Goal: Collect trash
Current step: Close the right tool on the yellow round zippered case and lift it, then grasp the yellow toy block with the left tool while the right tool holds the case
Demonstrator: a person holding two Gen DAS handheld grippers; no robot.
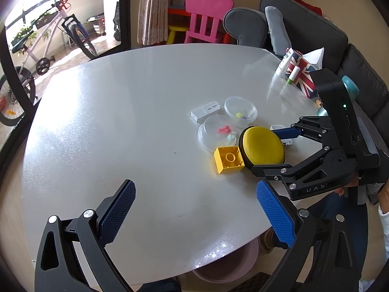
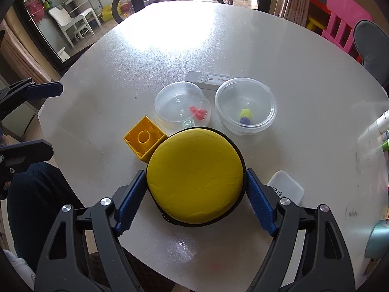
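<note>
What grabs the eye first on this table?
The round yellow case near the table's edge, sitting between the blue pads of the right hand-held gripper, which touch its sides. A yellow toy block lies beside it, and two clear plastic tubs holding small toys stand just beyond.

I can read "DAS" embossed on the right claw (image 1: 265,157) linkage, and "ICBC" printed on the small white box (image 2: 287,189). The grey box's label is illegible.
</note>
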